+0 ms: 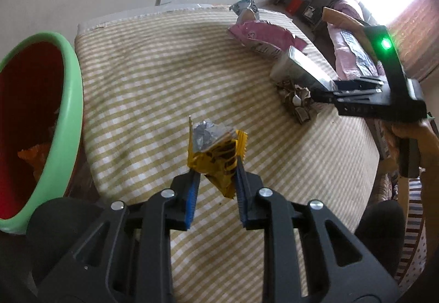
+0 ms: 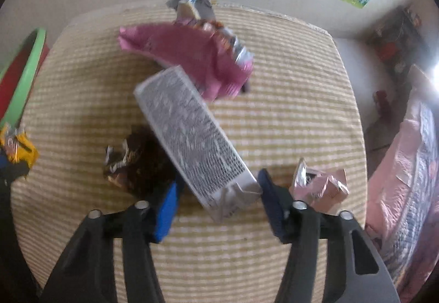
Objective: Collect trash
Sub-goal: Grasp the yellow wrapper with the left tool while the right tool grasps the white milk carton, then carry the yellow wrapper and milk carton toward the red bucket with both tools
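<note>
Desk (image 1: 153, 78), striped cloth — wide bare stretch across its middle and near side, trash crowded toward the far right edge; green-rimmed bin (image 1: 72, 111) just off its left edge. Silver carton (image 2: 189, 133) — one end between the pads of the half-open right claw (image 2: 216, 193), beside the pink bag (image 2: 186, 53) and brown wrapper (image 2: 131, 160). Yellow wrapper (image 1: 216, 155) — pinched in the closed left claw (image 1: 215, 174), above the bare cloth.
</note>
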The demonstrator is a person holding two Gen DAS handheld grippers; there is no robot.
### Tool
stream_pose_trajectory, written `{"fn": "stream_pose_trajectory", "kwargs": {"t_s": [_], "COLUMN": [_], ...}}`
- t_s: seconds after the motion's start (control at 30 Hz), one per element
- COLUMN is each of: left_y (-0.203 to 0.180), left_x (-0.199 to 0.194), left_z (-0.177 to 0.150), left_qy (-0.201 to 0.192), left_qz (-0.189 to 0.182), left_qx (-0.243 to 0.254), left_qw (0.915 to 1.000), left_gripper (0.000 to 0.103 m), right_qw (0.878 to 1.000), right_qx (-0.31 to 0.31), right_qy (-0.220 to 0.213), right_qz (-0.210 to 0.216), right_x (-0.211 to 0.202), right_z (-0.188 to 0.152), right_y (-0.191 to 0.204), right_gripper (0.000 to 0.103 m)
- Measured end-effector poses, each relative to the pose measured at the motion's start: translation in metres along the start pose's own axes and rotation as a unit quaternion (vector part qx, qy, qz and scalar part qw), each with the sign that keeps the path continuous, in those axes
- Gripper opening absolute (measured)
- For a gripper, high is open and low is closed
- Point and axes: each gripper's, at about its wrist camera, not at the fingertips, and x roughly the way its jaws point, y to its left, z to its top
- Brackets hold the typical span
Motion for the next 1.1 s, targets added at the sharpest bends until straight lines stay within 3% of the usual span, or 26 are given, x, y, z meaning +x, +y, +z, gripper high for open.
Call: {"fn": "stream_pose_trajectory", "kwargs": {"t_s": [0.17,0.33,0.5,0.57,0.67,0.77,0.8,0.87,1.03,1.1], "left_y": [-0.002,-0.003,0.000,0.002,0.001,-0.001,-0.002,-0.005,-0.009,-0.009], "left_x": [0.001,0.003,0.006,0.006,0.007,0.009,0.008,0.007,-0.005,-0.016], "left_z": [-0.001,-0.002,0.000,-0.001,-0.002,-0.002,-0.002,-0.003,-0.003,-0.003], "left_qy": [0.001,0.004,0.001,0.002,0.004,0.008,0.005,0.001,-0.025,-0.043], "left_qz": [-0.005,-0.003,-0.004,-0.004,0.004,0.009,0.010,0.014,0.018,0.012], "left_qx": [0.001,0.002,-0.008,-0.010,-0.007,-0.001,0.002,0.012,0.023,0.020], "left_qw": [1.0000,1.0000,1.0000,0.9999,1.0000,0.9999,0.9999,0.9998,0.9993,0.9988], "left_gripper": [0.027,0.030,0.043,0.043,0.043,0.033,0.026,0.022,0.018,0.018], "right_qw": [0.987,0.973,0.966,0.960,0.965,0.966,0.964,0.959,0.936,0.934], "right_qx": [0.126,0.174,0.210,0.232,0.228,0.229,0.235,0.251,0.301,0.302], "right_qy": [-0.001,-0.003,-0.022,-0.030,-0.032,-0.045,-0.048,-0.058,-0.101,-0.122], "right_qz": [0.099,0.151,0.151,0.154,0.124,0.109,0.111,0.119,0.154,0.150], "right_x": [-0.017,-0.029,-0.031,-0.029,-0.026,-0.024,-0.025,-0.029,-0.063,-0.079], "right_z": [-0.038,-0.073,-0.086,-0.089,-0.089,-0.086,-0.087,-0.095,-0.122,-0.125], "right_y": [-0.016,0.001,0.011,0.011,0.015,0.023,0.026,0.026,0.028,0.032], "right_gripper": [0.042,0.041,0.047,0.049,0.044,0.043,0.042,0.042,0.041,0.040]}}
